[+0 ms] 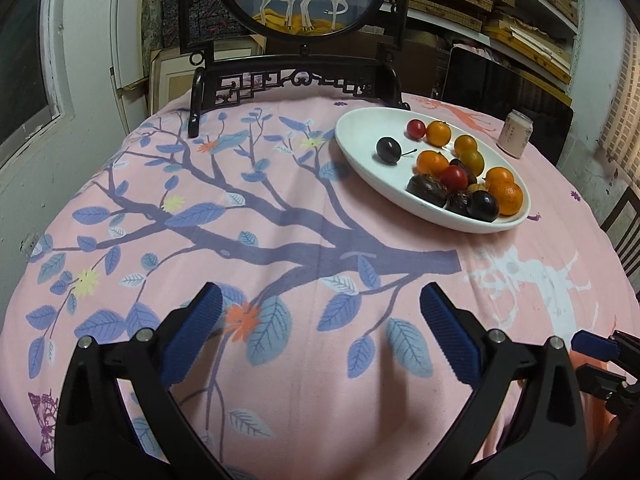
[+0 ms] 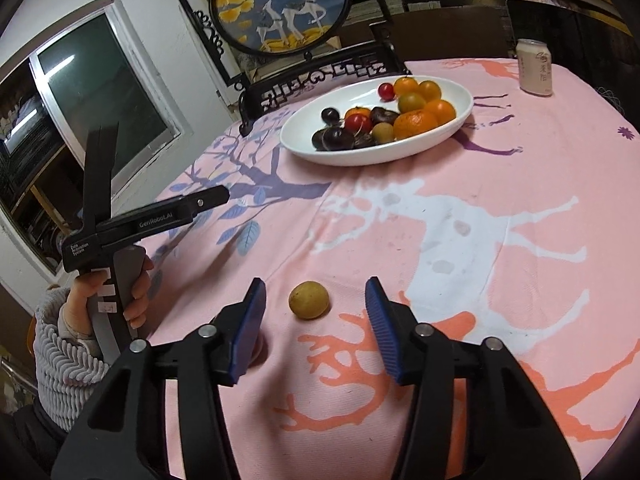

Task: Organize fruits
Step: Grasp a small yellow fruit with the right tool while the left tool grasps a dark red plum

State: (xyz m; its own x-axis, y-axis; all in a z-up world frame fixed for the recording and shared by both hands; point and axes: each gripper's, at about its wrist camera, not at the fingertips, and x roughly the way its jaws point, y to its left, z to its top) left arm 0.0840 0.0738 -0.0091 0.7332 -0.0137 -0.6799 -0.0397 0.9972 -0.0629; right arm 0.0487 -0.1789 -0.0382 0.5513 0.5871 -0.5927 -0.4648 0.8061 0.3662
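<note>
Left hand (image 2: pixel 120 292), in a grey knit sleeve (image 2: pixel 68 364): gripping the handle of the left gripper (image 1: pixel 320 312), which is hanging over the pink printed tablecloth (image 1: pixel 280 380) with its jaws standing wide and nothing lying between the blue pads (image 1: pixel 192 332).

Carved dark screen (image 1: pixel 296 8) with two white deer: standing at the far edge of the table, behind the dish.

White oval dish (image 1: pixel 360 136): sitting on the cloth at the far side, holding the fruit pile. A dark cherry (image 1: pixel 388 150) with its stem is lying apart at the dish's left end; a red cherry tomato (image 1: pixel 416 128), orange citrus fruits (image 1: pixel 438 133), a greenish one (image 1: pixel 473 161) and dark brown fruits (image 1: pixel 426 189) are crowding together toward the right end.

Yellow-brown fruit (image 2: pixel 309 299): lying alone on the cloth, well apart from the dish, near the front edge.

Right gripper (image 2: pixel 316 304): reaching toward that fruit, jaws part open, one pad on either side of it, neither pad touching it.

Pale drink can (image 2: pixel 534 66): standing upright at the far right, beside the dish.
</note>
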